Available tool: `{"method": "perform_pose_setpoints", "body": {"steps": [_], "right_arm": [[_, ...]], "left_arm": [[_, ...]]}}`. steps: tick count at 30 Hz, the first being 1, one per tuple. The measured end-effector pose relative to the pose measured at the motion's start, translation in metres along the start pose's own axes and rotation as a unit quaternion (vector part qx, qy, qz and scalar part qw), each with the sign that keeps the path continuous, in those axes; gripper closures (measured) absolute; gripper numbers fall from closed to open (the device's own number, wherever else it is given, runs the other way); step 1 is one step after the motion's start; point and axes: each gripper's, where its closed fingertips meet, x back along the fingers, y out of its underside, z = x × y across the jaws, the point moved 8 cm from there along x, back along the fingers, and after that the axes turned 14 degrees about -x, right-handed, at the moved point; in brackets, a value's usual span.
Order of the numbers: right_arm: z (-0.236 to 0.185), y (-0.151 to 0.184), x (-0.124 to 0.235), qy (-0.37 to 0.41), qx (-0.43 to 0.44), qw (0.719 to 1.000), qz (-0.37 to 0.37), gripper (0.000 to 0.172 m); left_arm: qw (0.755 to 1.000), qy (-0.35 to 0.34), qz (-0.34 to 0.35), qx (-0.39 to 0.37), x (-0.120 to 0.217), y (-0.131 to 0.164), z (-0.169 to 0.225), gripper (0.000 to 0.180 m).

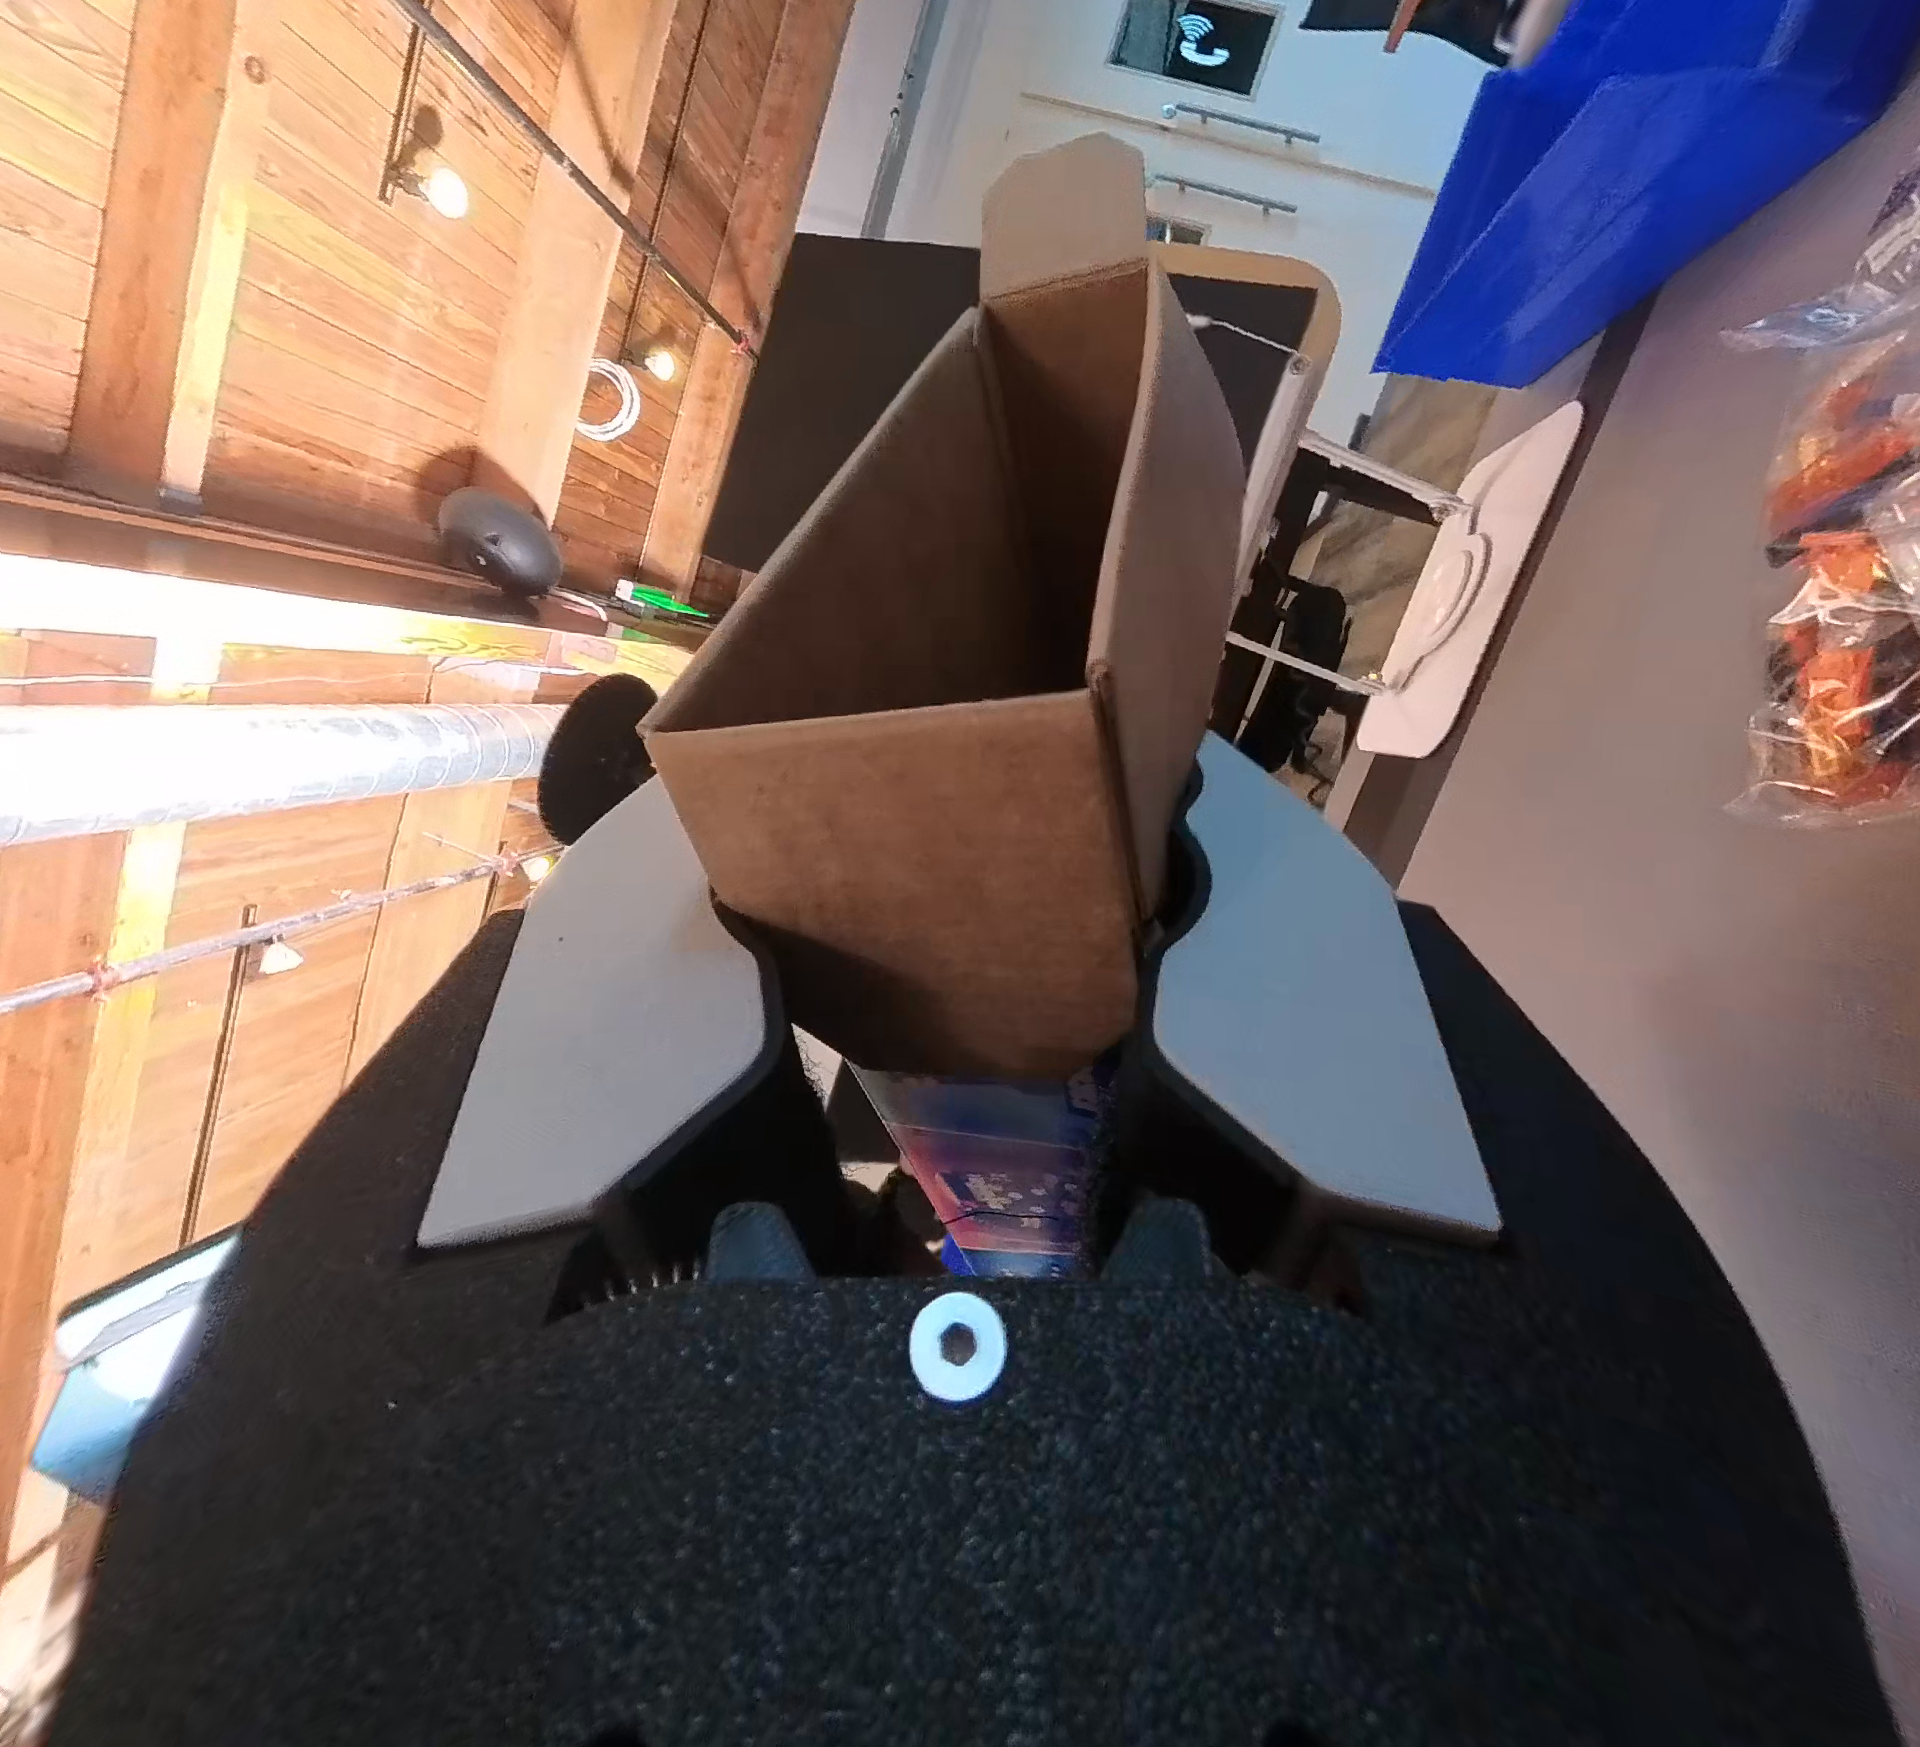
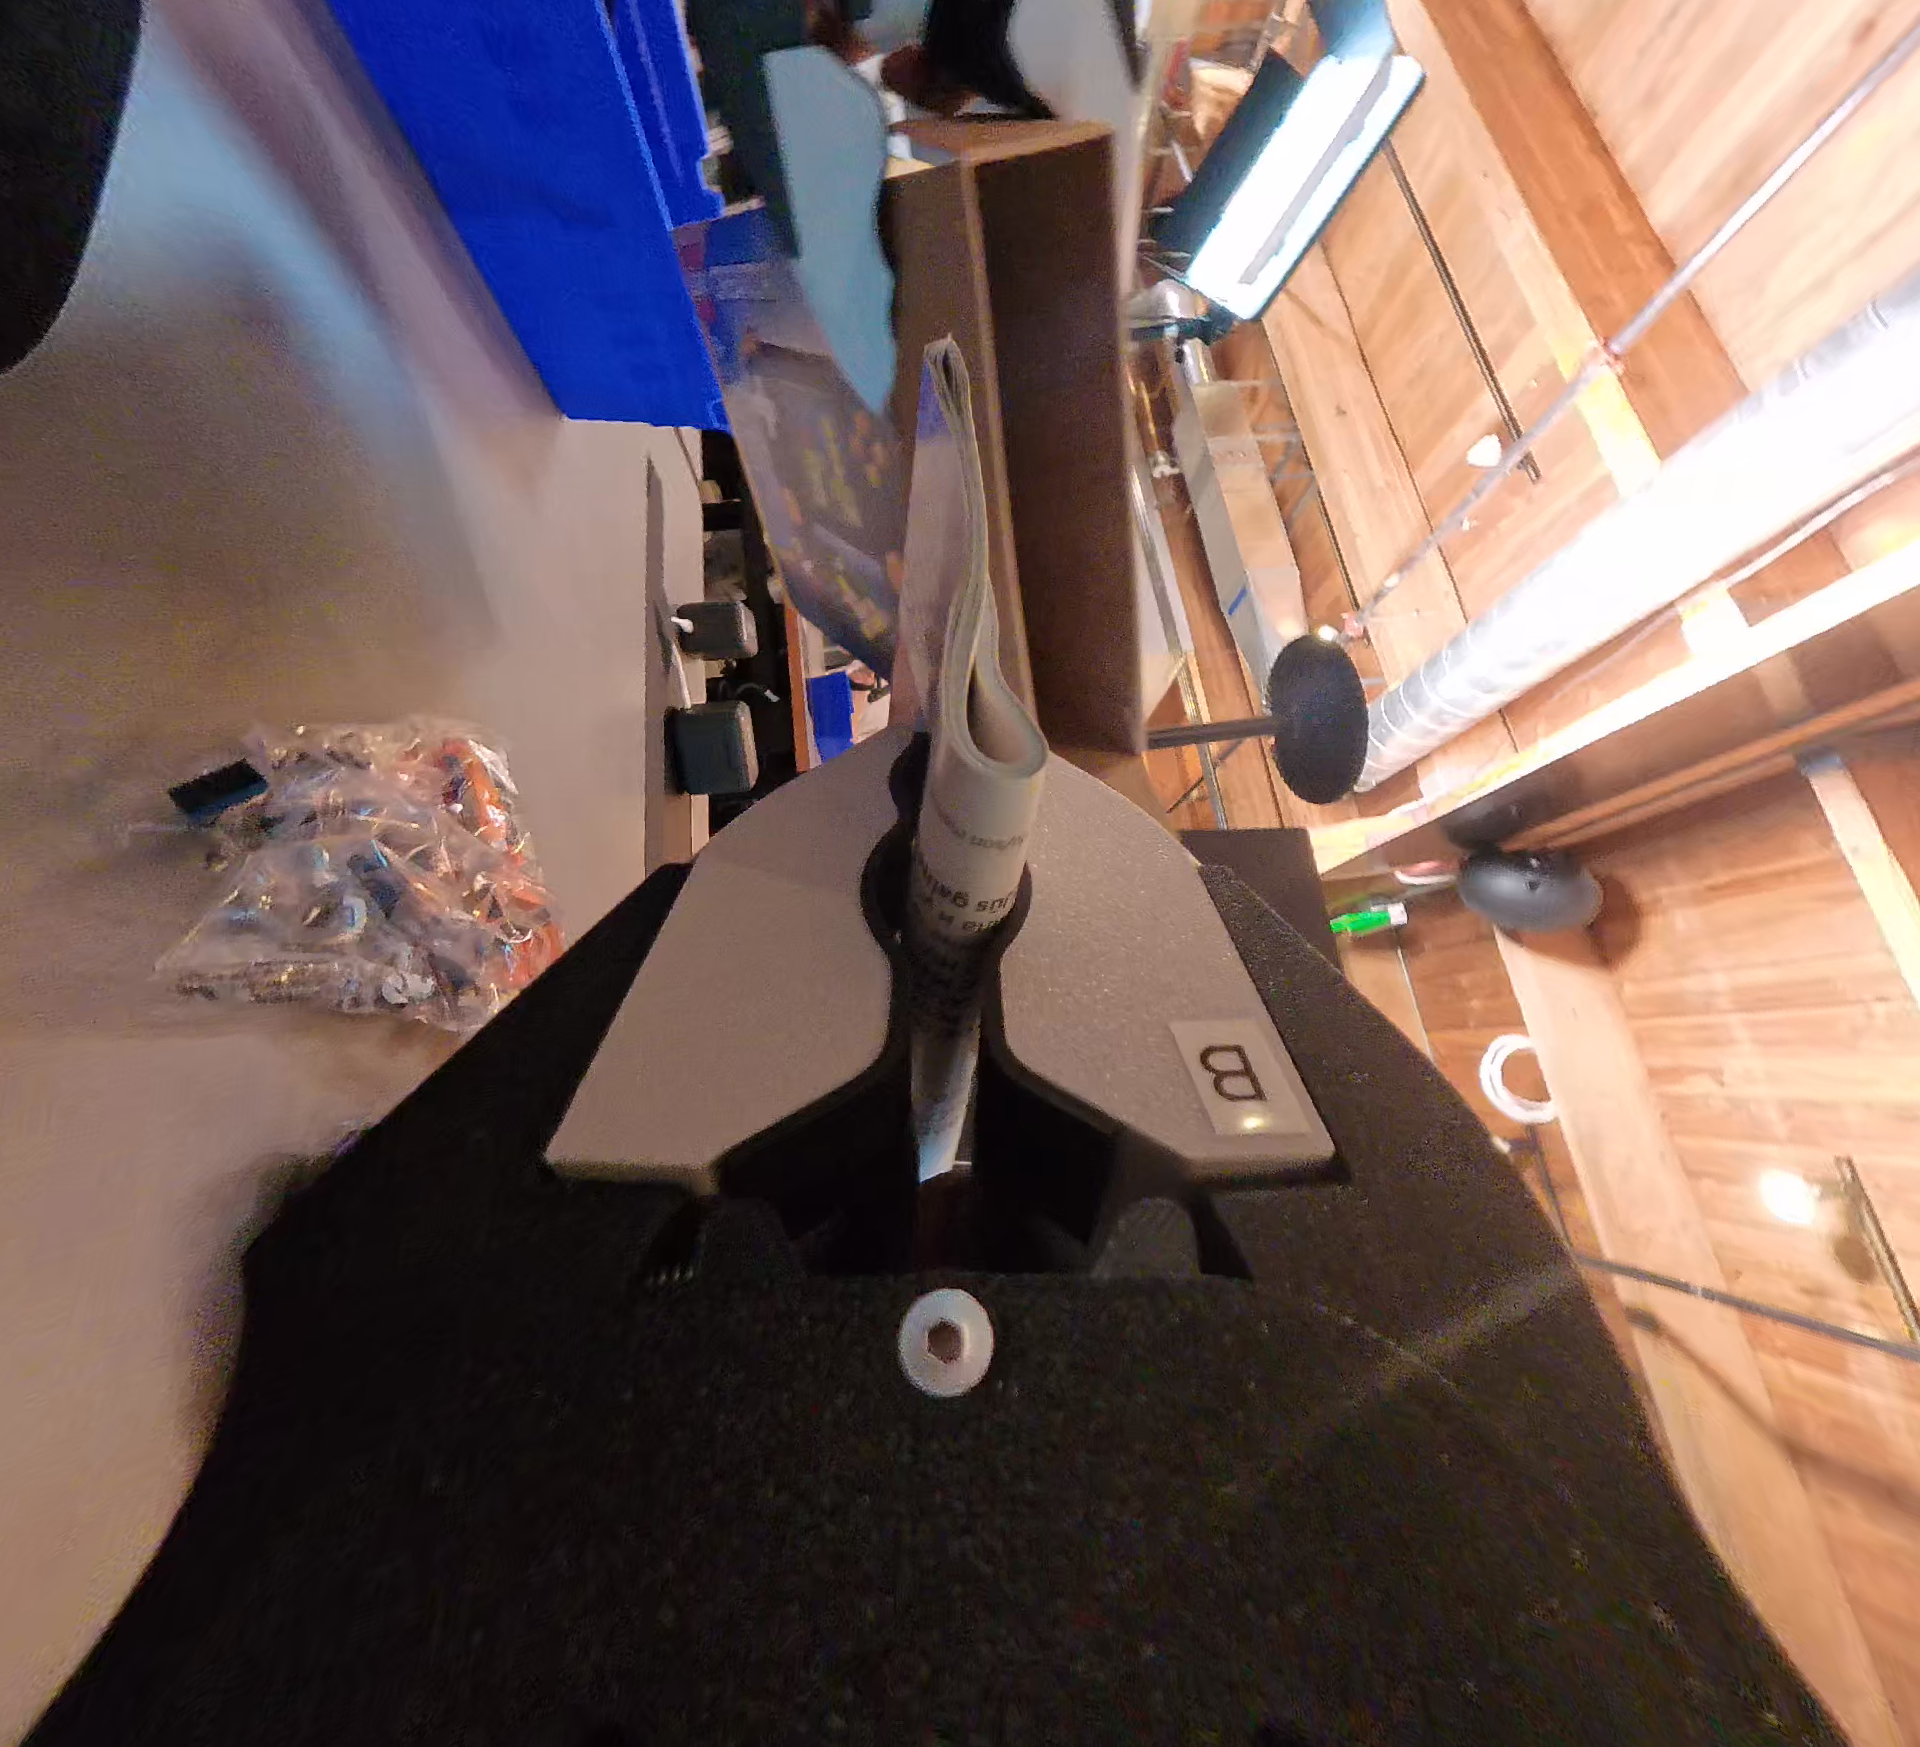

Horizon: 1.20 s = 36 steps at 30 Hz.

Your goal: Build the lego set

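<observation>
Left wrist view: the left gripper (image 1: 935, 866), jaws wide, clamps an open brown box (image 1: 935, 658). The right gripper (image 2: 961, 824) pinches a folded booklet (image 2: 966, 658) beside the box. Bags of parts (image 2: 353, 876) lie on the table (image 2: 312, 554) nearby.

The open cardboard box (image 1: 935, 617) blocks the way ahead, with clear grey table (image 2: 260, 554) between the blue bin (image 2: 499, 118) and bagged parts (image 2: 353, 876)

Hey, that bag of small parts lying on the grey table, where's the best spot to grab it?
Probably the bag's loose crinkled plastic at its top edge, coming from above: it lies flat on the table, so the fingers can pinch only a raised fold.
</observation>
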Motion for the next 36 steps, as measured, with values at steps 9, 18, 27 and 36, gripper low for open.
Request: {"method": "perform_pose_setpoints", "body": {"steps": [9, 18, 27, 36], "right_arm": [[-0.01, 0.055, -0.06, -0.139, 0.091, 0.986, 0.02, 0.165], [-0.041, 0.131, -0.189, -0.261, 0.112, 0.957, 0.051, 0.165], [-0.089, 0.172, -0.249, -0.338, 0.088, 0.934, 0.07, 0.158], [-0.071, 0.178, -0.237, -0.359, 0.066, 0.93, 0.045, 0.114]], "left_arm": [[0.998, -0.025, 0.025, 0.06, 0.013, 0.008, -0.036, 0.106], [0.999, -0.023, 0.025, 0.034, 0.012, 0.016, -0.054, 0.107], [1.0, -0.021, -0.004, -0.009, 0.005, 0.031, -0.055, 0.106], [1.0, -0.013, -0.004, -0.005, 0.003, 0.033, -0.047, 0.106]]}}
